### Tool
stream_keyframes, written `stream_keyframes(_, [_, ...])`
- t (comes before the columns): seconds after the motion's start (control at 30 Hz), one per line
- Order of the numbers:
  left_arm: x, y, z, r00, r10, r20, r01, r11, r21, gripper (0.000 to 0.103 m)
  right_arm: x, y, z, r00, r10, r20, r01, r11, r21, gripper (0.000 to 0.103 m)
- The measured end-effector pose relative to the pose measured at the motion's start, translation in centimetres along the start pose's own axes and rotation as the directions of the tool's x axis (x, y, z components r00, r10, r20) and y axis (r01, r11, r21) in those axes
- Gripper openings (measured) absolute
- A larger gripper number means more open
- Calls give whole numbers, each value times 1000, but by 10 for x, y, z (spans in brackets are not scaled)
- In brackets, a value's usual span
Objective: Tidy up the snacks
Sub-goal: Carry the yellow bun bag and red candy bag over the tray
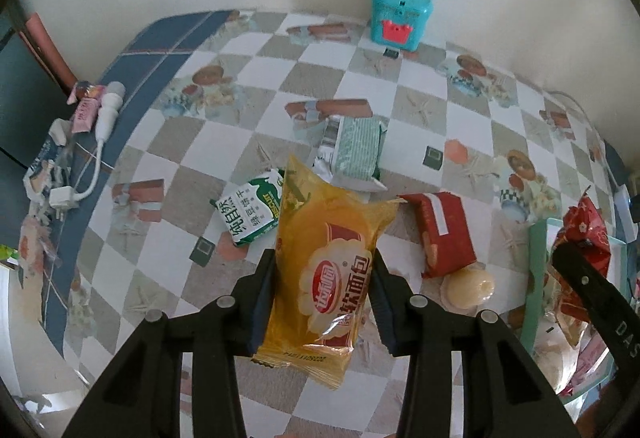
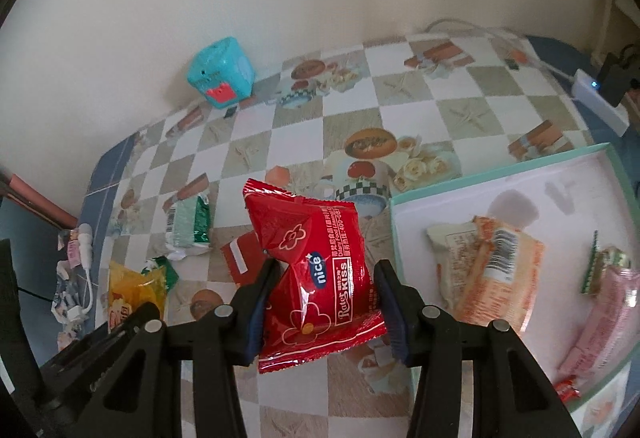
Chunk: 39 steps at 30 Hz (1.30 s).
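My left gripper (image 1: 324,270) is shut on a yellow bread packet (image 1: 328,270) and holds it above the checkered table. My right gripper (image 2: 326,280) is shut on a red snack packet (image 2: 316,274), held just left of the mint-rimmed white box (image 2: 500,175). The box holds an orange packet (image 2: 496,270), a pink packet (image 2: 604,314) and a small green one (image 2: 592,270). On the table lie a green-white biscuit packet (image 1: 252,213), a pale green packet (image 1: 356,149), a dark red packet (image 1: 444,234) and a round pale sweet (image 1: 470,288). The yellow packet also shows in the right wrist view (image 2: 134,294).
A teal cube toy (image 1: 400,15) stands at the wall. White cables, a charger and small packets (image 1: 80,141) lie at the table's left edge. A white power strip (image 2: 600,101) lies at the far right. The right gripper's arm (image 1: 592,290) shows over the box.
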State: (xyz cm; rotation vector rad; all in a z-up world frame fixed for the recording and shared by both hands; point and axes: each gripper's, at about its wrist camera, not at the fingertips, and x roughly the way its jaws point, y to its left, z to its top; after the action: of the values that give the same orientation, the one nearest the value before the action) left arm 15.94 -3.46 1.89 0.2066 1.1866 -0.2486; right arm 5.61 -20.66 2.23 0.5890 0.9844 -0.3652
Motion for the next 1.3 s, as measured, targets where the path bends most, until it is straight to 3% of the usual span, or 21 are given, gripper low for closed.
stream_keyframes(0.67, [-56, -11, 3, 991, -24, 129, 23, 1000, 10, 45, -60, -38, -10, 997, -44, 60, 37, 994, 106, 51])
stream_keyframes(1.1, [-77, -50, -6, 985, -62, 163, 50, 996, 75, 45, -85, -95, -6, 992, -68, 103, 42, 970, 238, 52])
stream_keyframes(1.3, [-80, -71, -10, 985, -70, 157, 54, 993, 105, 45, -93, -141, -1, 985, -138, 100, 98, 938, 331, 52])
